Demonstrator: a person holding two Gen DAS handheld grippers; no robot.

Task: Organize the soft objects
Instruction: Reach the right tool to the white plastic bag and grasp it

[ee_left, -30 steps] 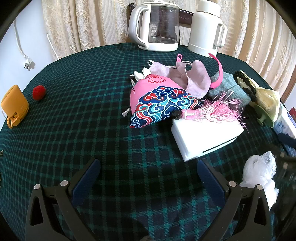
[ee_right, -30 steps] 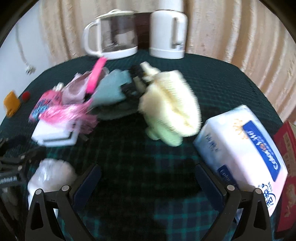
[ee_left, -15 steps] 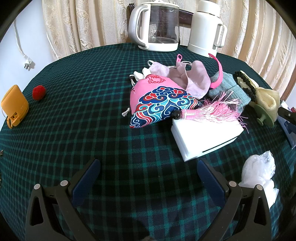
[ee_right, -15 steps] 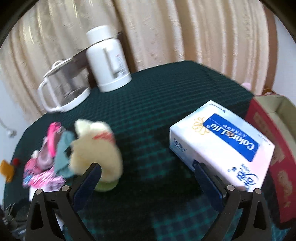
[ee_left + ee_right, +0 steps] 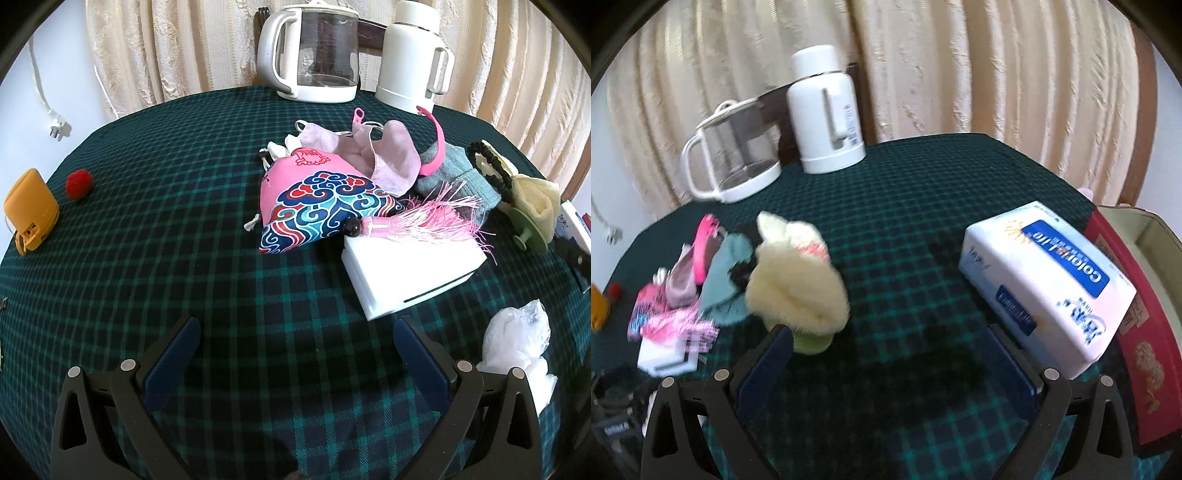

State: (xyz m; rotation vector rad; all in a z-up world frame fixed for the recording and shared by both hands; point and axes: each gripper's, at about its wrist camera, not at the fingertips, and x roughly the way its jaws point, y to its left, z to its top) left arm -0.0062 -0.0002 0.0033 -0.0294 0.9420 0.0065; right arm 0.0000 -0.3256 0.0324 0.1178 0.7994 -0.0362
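Note:
A pile of soft things lies mid-table: a pink and blue embroidered pouch (image 5: 317, 206) with a pink tassel (image 5: 417, 221), a pale pink cloth mask (image 5: 373, 155), a grey knit cloth (image 5: 450, 177) and a cream fluffy cloth (image 5: 539, 203) on a green holder. My left gripper (image 5: 295, 347) is open and empty, hovering in front of the pile. My right gripper (image 5: 886, 354) is open and empty, just right of the cream fluffy cloth (image 5: 798, 284). A white tissue pack (image 5: 1049, 284) lies to its right.
A white box (image 5: 410, 273) lies under the tassel. A glass kettle (image 5: 314, 51) and white jug (image 5: 410, 55) stand at the back. A crumpled plastic bag (image 5: 517, 343), a red pompom (image 5: 78, 183) and an orange device (image 5: 29, 210) lie around. A red box (image 5: 1137, 332) sits far right.
The right gripper has swung right and back, so its view has turned from the pile toward the tissue pack and red box. The left gripper has not moved.

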